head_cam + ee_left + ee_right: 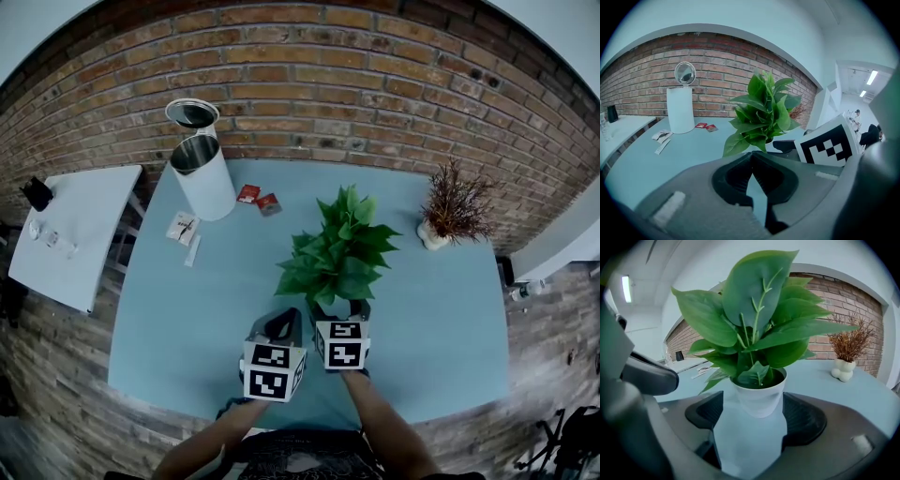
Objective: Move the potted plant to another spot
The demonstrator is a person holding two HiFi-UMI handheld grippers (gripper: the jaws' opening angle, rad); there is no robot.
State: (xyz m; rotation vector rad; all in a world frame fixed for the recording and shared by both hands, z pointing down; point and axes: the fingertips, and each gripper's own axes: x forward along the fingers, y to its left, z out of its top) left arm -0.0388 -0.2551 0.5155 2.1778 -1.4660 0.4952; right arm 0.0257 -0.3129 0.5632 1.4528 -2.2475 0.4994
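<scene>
A leafy green plant (337, 253) in a small white pot (760, 397) stands upright on the light blue table (431, 319), near its middle. My right gripper (754, 411) is open, one jaw on each side of the pot's lower part, with a little gap showing at both sides. From the head view, the right gripper (342, 307) sits just in front of the plant, under its leaves. My left gripper (281, 323) hovers beside it on the left, its jaws closed tip to tip and holding nothing. The left gripper (751, 157) has the plant (764, 112) ahead and to its right.
A white cylindrical bin (202, 173) with its lid up stands at the table's back left. Red packets (258, 199) and paper sachets (183, 228) lie near it. A dried reddish plant in a white vase (453, 208) is at the back right. A white side table (80, 230) stands left.
</scene>
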